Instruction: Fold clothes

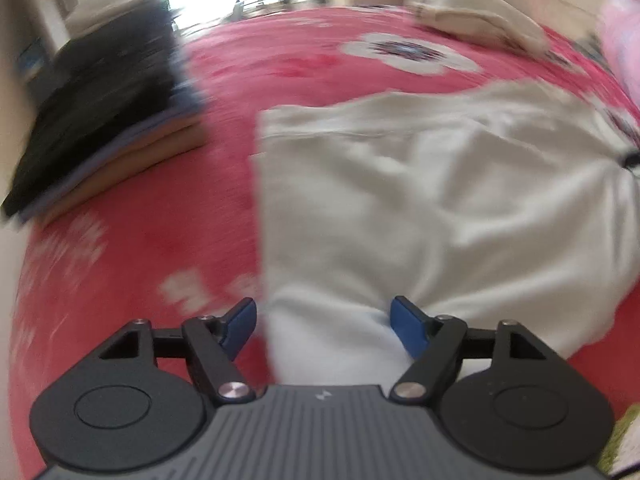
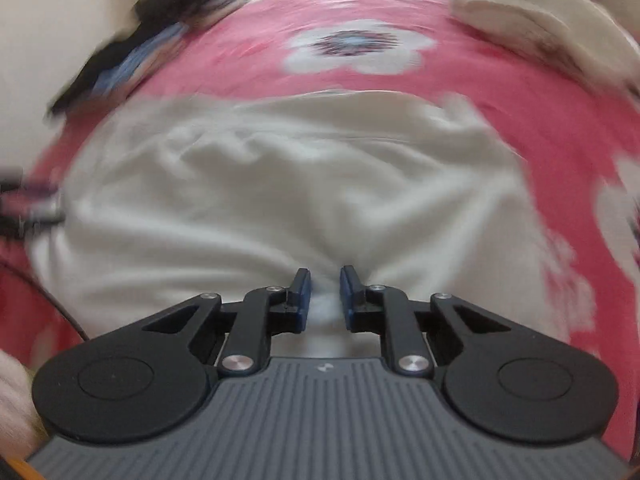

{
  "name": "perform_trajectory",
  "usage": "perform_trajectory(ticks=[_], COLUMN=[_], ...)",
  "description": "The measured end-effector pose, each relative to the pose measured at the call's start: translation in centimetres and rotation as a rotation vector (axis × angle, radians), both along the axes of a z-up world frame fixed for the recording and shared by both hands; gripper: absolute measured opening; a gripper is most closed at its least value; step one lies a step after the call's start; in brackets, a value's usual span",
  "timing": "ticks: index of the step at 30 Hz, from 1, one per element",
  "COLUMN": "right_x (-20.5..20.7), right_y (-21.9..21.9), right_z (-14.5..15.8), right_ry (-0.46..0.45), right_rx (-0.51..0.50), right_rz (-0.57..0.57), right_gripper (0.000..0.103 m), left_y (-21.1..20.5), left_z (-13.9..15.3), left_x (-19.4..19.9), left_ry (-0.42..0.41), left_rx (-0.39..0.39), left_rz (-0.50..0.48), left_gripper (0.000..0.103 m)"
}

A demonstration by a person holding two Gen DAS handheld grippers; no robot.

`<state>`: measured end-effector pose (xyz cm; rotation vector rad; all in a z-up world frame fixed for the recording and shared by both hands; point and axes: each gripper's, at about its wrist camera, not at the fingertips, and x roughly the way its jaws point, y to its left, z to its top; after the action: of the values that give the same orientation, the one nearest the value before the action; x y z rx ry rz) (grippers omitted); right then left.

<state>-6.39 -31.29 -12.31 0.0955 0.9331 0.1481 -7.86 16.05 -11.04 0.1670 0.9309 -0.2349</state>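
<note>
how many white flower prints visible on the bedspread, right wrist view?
2. One full white flower print beyond the white garment, at top centre; one partial flower print cut off at the right edge. The garment may hide more.

My left wrist camera sits just behind the left hand-held gripper [image 1: 323, 330], angled steeply down and forward across the bed [image 1: 120, 264], close over the near-left corner of the white garment [image 1: 420, 200]. My right wrist camera looks the same way from behind the right hand-held gripper [image 2: 325, 296], close over the garment's near edge. Both views share the garment, the flower print [image 1: 408, 53], the dark folded stack [image 1: 100, 120] at the bed's left edge, and the cream cloth [image 1: 472, 20] at its far-right corner.
</note>
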Motion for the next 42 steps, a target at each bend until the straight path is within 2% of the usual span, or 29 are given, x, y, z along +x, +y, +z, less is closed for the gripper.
perform_trajectory(ticks=[2, 4, 6, 7, 9, 10, 12, 13, 14, 17, 20, 22, 25, 28, 30, 31, 33, 36, 38, 42], right_x=[-0.4, -1.3, -2.3, -2.7, -3.1, -3.2, -3.6, -4.0, -4.4, -6.2, -8.0, -8.5, -7.8, -6.1, -5.1, -4.9, -5.4, -6.1, -5.6, -1.0], right_y=[-2.9, -4.0, -2.4, -0.4, 3.3, 5.0, 6.7, 6.5, 5.3, 0.2, -3.0, -3.3, -1.6, -1.6, -3.4, -4.9, -8.0, -9.2, -8.8, -3.7], right_z=[1.1, 2.4, 3.2, 3.2, 2.2, 1.6, -0.3, -1.0, -1.3, -0.2, 1.8, 2.6, 2.5, 0.8, -1.2, -2.1, -2.3, 0.2, 1.3, 1.7], right_ry=[0.004, -0.017, -0.041, -0.049, -0.034, -0.014, 0.065, 0.098, 0.120, 0.141, 0.099, 0.055, 0.004, 0.031, 0.071, 0.086, 0.075, -0.018, -0.061, -0.070], right_rx=[-0.092, -0.043, 0.055, 0.087, 0.160, 0.190, 0.159, 0.144, 0.143, 0.164, 0.076, 0.134, 0.243, 0.374, 0.388, 0.415, 0.478, 0.360, 0.385, 0.436], right_rz=[-0.184, -0.255, -0.217, -0.160, -0.049, -0.005, 0.021, 0.000, -0.051, -0.268, -0.425, -0.440, -0.363, -0.335, -0.405, -0.467, -0.596, -0.667, -0.628, -0.389], right_gripper=[0.019, 0.019, 0.019, 0.019, 0.019, 0.018, 0.018, 0.018, 0.017, 0.019, 0.021, 0.021, 0.021, 0.021, 0.019, 0.007, 0.007, 0.014, 0.014, 0.015], left_y=[0.9, 0.5, -0.6, -1.6, -4.1, -5.5, -7.0, -7.2, -6.8, -4.7, -2.0, -0.5, 0.5, 0.4, 1.6, 2.4, 3.5, 4.4, 4.4, 1.4], left_z=[1.2, 2.4, 3.1, 3.0, 2.0, 1.2, -0.8, -1.5, -1.5, -0.5, 0.8, 1.7, 2.2, 0.2, -1.4, -1.3, -0.7, 1.1, 2.5, 4.1], left_x=[-0.3, -0.6, -0.5, -0.4, -0.3, -0.5, -1.4, -2.0, -2.4, -2.6, -1.9, -1.7, -1.6, -1.3, -1.2, -1.3, -1.3, -1.2, -0.5, 2.4], left_ry=[-0.036, -0.085, -0.110, -0.106, -0.070, -0.048, -0.023, -0.038, -0.059, -0.077, -0.062, -0.068, -0.053, 0.000, 0.030, 0.031, 0.024, -0.026, -0.060, -0.134], left_rx=[-0.002, -0.028, -0.099, -0.135, -0.155, -0.139, -0.022, 0.051, 0.087, 0.106, 0.050, -0.001, -0.080, -0.047, -0.036, -0.071, -0.081, -0.060, -0.103, -0.192], left_rz=[0.055, 0.051, 0.010, -0.021, -0.104, -0.152, -0.237, -0.265, -0.270, -0.210, -0.097, -0.036, 0.000, 0.002, 0.030, 0.055, 0.104, 0.148, 0.151, 0.095], left_gripper=[0.071, 0.071, 0.071, 0.072, 0.072, 0.072, 0.073, 0.073, 0.075, 0.081, 0.081, 0.081, 0.081, 0.082, 0.086, 0.086, 0.084, 0.080, 0.080, 0.080])
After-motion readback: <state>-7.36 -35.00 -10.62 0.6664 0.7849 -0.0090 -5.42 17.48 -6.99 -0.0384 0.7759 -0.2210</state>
